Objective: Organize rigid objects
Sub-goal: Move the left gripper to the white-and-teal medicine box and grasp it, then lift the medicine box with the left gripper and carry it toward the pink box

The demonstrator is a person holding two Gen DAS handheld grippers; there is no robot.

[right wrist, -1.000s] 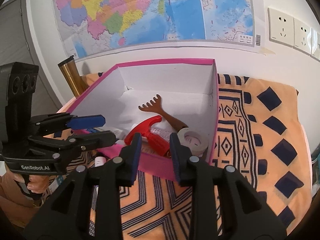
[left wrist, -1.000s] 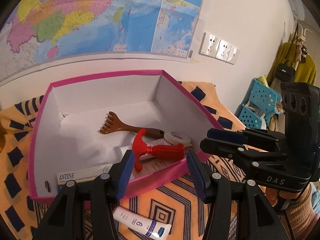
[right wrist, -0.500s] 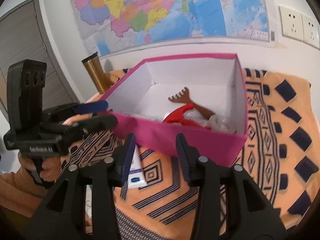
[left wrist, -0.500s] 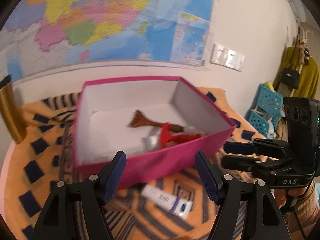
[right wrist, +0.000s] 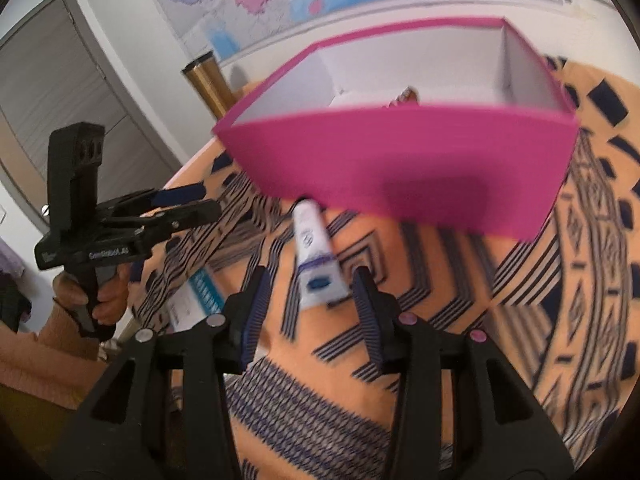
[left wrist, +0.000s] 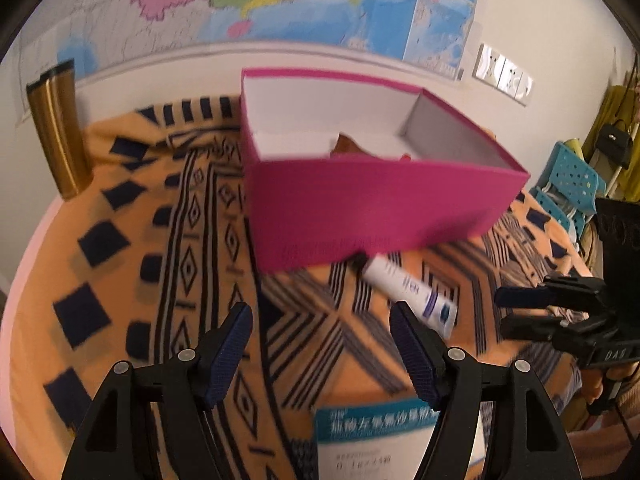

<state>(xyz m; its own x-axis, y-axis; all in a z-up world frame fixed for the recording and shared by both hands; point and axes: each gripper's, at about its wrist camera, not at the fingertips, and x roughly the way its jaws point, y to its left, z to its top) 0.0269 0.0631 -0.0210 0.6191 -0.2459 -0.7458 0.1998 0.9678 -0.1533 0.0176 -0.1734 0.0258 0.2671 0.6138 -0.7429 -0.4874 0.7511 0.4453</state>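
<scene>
A pink box (left wrist: 360, 216) with white inside stands on the patterned cloth; a brown scratcher's end (left wrist: 348, 144) shows over its rim. A white tube (left wrist: 408, 292) with a blue label lies on the cloth just in front of the box. A teal-and-white medicine carton (left wrist: 376, 436) lies at the near edge, under my left gripper (left wrist: 320, 332), which is open and empty. My right gripper (right wrist: 310, 292) is open, and the white tube's (right wrist: 316, 264) flat end lies between its fingers, untouched by the pads. The pink box (right wrist: 400, 168) rises right behind the tube.
A gold flask (left wrist: 56, 128) stands at the back left by the wall with the map. Blue baskets (left wrist: 572, 176) and hanging bags are off the table's right side. A hand holds the left gripper (right wrist: 200, 200) left of the carton (right wrist: 196, 300).
Both grippers drew back from over the box and sank toward the cloth, jaws wider than before. The tube now sits between the right fingers, and the carton has come into view.
</scene>
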